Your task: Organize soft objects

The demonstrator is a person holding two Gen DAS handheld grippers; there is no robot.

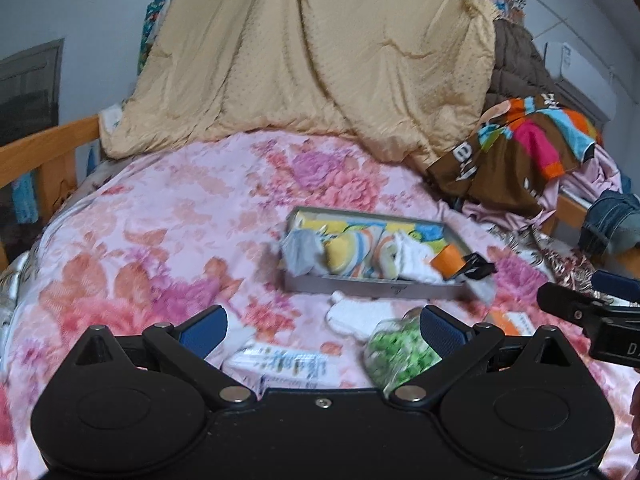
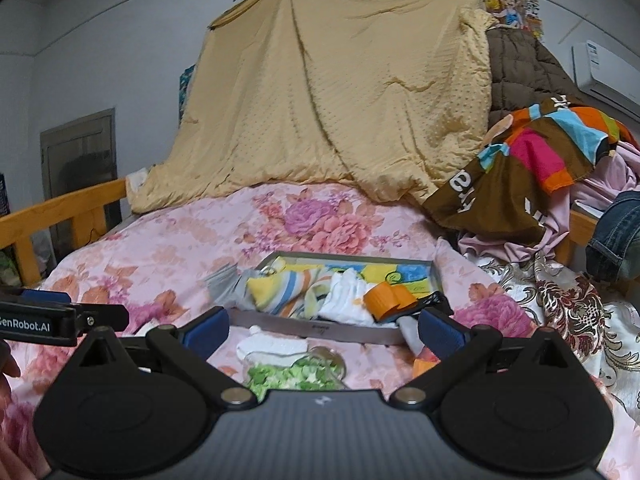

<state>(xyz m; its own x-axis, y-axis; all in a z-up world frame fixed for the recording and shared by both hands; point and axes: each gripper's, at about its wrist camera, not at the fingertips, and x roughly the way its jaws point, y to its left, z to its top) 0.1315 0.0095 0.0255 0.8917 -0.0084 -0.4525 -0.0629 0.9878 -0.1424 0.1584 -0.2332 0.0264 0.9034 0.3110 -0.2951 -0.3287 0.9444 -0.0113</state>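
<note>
A shallow grey tray (image 1: 372,287) (image 2: 320,330) lies on the pink floral bedspread (image 1: 160,216) (image 2: 160,240). In it are a grey sock (image 1: 302,250) (image 2: 224,282), a striped yellow sock (image 1: 352,250) (image 2: 280,290), a white sock (image 1: 412,258) (image 2: 346,292) and an orange tape roll (image 1: 450,262) (image 2: 390,298). A loose white sock (image 1: 356,314) (image 2: 272,346) lies just in front of the tray. My left gripper (image 1: 322,328) is open above the bed, short of the tray. My right gripper (image 2: 324,328) is open too, nothing between its fingers.
A glass jar of green bits (image 1: 394,350) (image 2: 296,372) and a white packet (image 1: 280,364) lie near the fingers. A yellow quilt (image 1: 320,60) (image 2: 340,100) hangs behind. Piled clothes (image 1: 520,148) (image 2: 540,160) fill the right side. Wooden bed rails (image 1: 48,152) (image 2: 60,208) border the left.
</note>
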